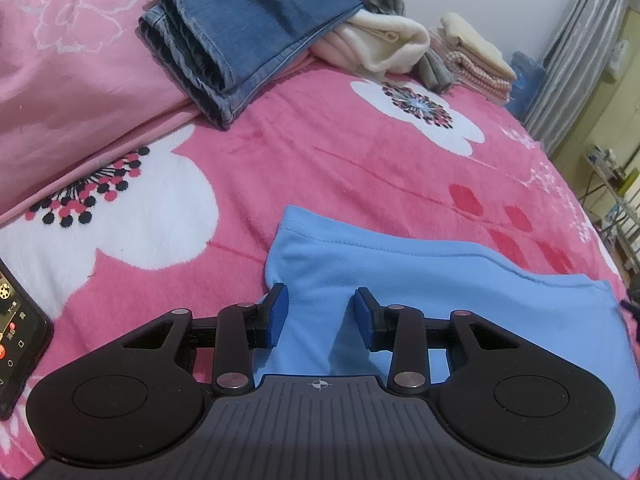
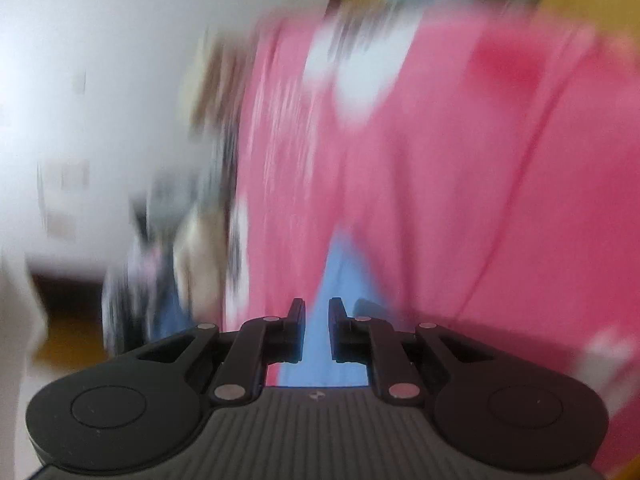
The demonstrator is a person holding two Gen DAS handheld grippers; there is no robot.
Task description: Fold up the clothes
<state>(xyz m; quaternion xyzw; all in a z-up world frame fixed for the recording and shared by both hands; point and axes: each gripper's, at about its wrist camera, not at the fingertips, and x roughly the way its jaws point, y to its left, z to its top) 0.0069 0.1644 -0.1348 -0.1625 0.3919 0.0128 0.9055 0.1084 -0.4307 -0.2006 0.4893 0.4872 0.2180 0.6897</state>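
Left gripper [image 1: 320,312] tilted over blue garment [image 1: 420,280]

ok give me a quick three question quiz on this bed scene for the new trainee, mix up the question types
1. True or false: the folded jeans lie at the far side of the bed, partly on the pale pink pillow.
2. Multiple choice: what lies under the left tool? A) a cream towel B) a light blue garment C) a striped curtain
3. Fill in: at the left edge of the left wrist view, a ____ with a lit screen lies on the pink floral blanket.

Key: 1 true; 2 B; 3 phone
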